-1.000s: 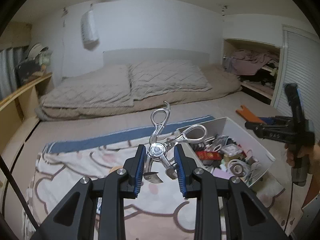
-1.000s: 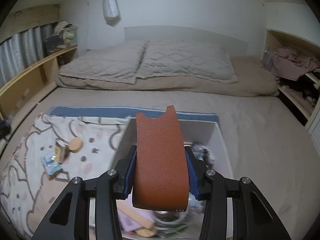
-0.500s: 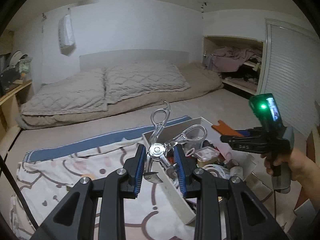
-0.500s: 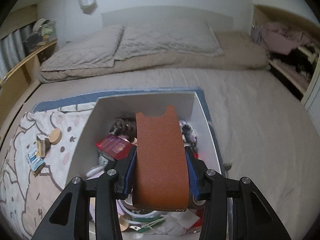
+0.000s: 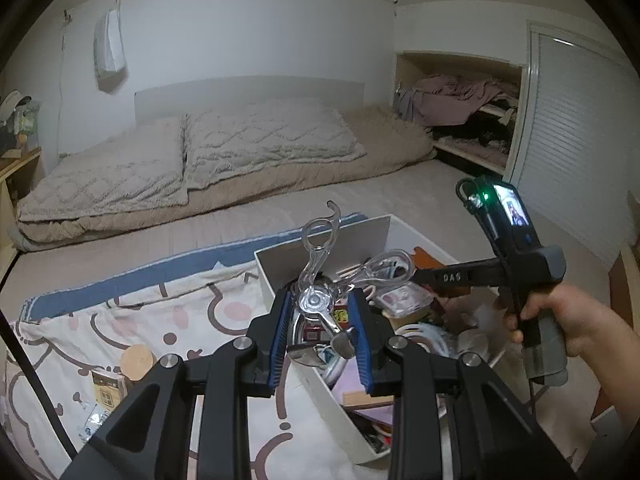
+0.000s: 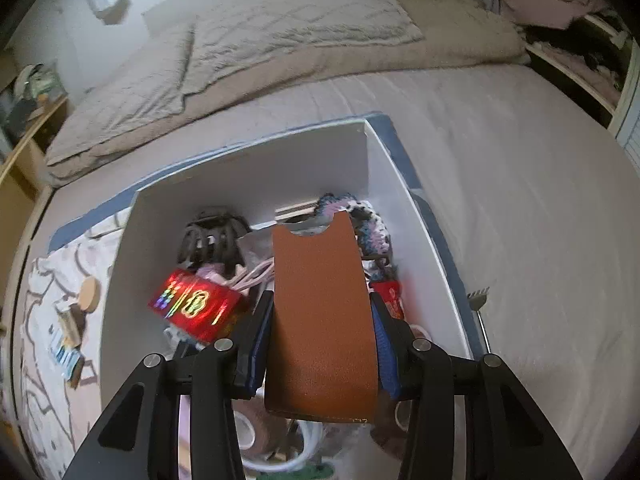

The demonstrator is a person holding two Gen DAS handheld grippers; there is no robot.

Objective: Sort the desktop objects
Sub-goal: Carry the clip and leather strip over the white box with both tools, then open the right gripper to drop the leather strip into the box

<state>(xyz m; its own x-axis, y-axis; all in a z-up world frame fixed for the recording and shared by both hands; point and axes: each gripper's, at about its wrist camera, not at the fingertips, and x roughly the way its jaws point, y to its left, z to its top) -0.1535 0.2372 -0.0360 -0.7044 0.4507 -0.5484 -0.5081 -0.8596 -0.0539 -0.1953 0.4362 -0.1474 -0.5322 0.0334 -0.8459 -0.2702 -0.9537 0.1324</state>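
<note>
My left gripper [image 5: 322,338] is shut on a clear-handled pair of scissors [image 5: 320,300], held just above the left rim of the white box [image 5: 320,384]. My right gripper [image 6: 320,340] is shut on a brown leather card sleeve [image 6: 322,320] and holds it over the inside of the white box [image 6: 120,280]. The box is full of small items, among them a shiny red packet [image 6: 194,304] and a black hair claw [image 6: 212,240]. The right gripper also shows in the left wrist view [image 5: 448,278], reaching into the box.
The box stands on a patterned blanket [image 5: 140,320] on a bed. A round wooden lid [image 5: 138,358] and small packets [image 5: 106,388] lie on the blanket left of the box. A fork [image 6: 478,300] lies right of the box. Pillows [image 5: 240,144] are at the back.
My right gripper has tipped down and moved lower into the box with the card sleeve. My left gripper has moved right with the scissors, over the box's left rim.
</note>
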